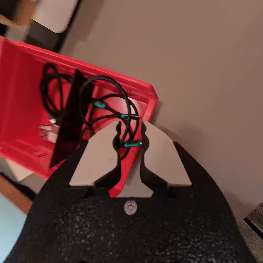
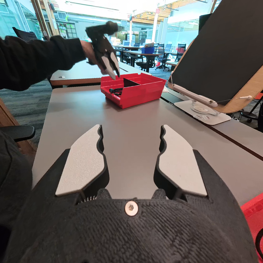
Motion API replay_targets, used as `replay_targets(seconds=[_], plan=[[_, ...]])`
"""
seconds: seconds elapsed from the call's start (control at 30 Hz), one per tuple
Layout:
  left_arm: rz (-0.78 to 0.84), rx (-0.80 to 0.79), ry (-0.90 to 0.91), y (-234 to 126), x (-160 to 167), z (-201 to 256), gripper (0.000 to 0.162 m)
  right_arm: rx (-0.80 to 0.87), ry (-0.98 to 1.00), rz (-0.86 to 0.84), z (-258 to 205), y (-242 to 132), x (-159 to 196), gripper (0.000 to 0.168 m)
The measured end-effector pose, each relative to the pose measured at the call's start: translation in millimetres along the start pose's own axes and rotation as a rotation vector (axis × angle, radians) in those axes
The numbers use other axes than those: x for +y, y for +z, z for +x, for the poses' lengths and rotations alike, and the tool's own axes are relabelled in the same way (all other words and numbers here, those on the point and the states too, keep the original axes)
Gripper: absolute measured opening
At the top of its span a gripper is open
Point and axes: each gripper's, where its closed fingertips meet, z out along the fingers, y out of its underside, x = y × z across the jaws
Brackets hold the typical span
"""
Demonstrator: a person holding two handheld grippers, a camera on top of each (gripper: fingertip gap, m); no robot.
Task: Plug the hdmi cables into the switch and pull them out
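Note:
A red bin [image 1: 21, 85] sits on the grey table [image 1: 199, 64]; a black divider [image 1: 72, 113] splits it. Right of the divider lie tangled black HDMI cables [image 1: 88, 84] with green and blue plugs [image 1: 132, 143]. Another black cable coil [image 1: 48, 85] and a blurred pale object [image 1: 48, 132] lie left of it. My left gripper [image 1: 131, 123] hovers above the cables, open and empty. In the right wrist view the left gripper [image 2: 116, 75] points down over the bin [image 2: 133, 96]. My right gripper [image 2: 131, 126] is open and empty, low over the table [image 2: 128, 113], well short of the bin.
A dark tilted panel with a wooden rim [image 2: 220, 56] on a white stand [image 2: 205, 113] is right of the bin. A person's dark sleeve [image 2: 35, 59] reaches in from the left. A chair armrest [image 2: 18, 133] is at the left table edge. More desks stand behind.

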Motion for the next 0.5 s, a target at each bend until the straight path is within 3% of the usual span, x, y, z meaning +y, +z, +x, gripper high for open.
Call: replay_targets(seconds=[0.07,0.17,0.23,0.33,0.5], plan=[[-0.036,0.034,-0.029,20.6,9.4,4.0,0.039,-0.002,0.002,0.002,-1.0,-0.6,-0.6,0.077],[-0.076,0.044,-0.096,45.9,19.0,1.0,0.043,0.000,0.000,0.005,-2.5,-3.2,-2.7,0.077],[-0.069,0.071,-0.114,55.6,19.0,2.9,0.008,0.007,-0.006,0.000,-2.8,-6.0,-3.5,0.077],[-0.037,0.044,-0.115,58.5,15.8,-1.7,0.007,0.025,-0.001,-0.001,-0.7,-10.9,-2.6,0.077],[0.176,-0.142,-0.190,36.0,-14.7,-13.3,0.006,0.027,0.057,0.047,1.0,-10.5,-5.3,0.076]])
